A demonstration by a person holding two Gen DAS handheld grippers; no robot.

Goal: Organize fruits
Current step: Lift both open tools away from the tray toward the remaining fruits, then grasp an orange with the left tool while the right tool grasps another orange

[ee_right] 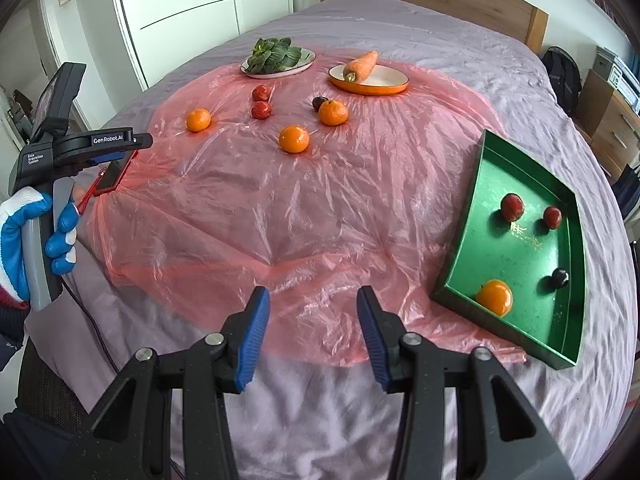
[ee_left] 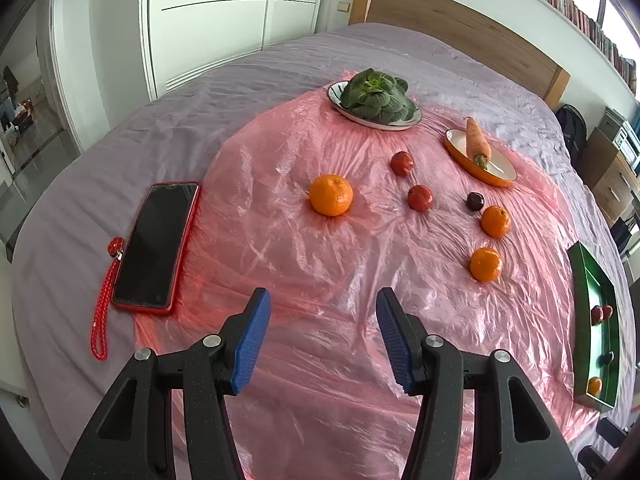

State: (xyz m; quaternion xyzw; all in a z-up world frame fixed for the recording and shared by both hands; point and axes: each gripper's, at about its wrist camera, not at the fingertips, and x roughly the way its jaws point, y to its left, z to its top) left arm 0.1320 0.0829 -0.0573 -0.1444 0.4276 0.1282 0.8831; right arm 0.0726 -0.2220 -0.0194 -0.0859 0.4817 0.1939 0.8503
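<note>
On the bed (ee_left: 248, 76), a pink plastic sheet (ee_left: 320, 248) holds the loose fruit. Far ahead of the left gripper (ee_left: 323, 336) sits a big orange (ee_left: 331, 195), with nothing between its spread blue pads. To the right lies the green tray (ee_right: 464, 248), holding an orange, two red fruits and a dark one. Left of it, the right gripper (ee_right: 313, 336) hangs released and empty.

A translucent pink plastic sheet (ee_right: 248, 216) covers the lilac bed (ee_right: 400, 28), carrying orange mandarins (ee_right: 294, 139), red fruits (ee_right: 261, 110), a dark plum (ee_right: 319, 103), a green tray (ee_right: 528, 248), an orange-rimmed white dish (ee_right: 384, 80) and a red-cased black phone (ee_left: 154, 246).
</note>
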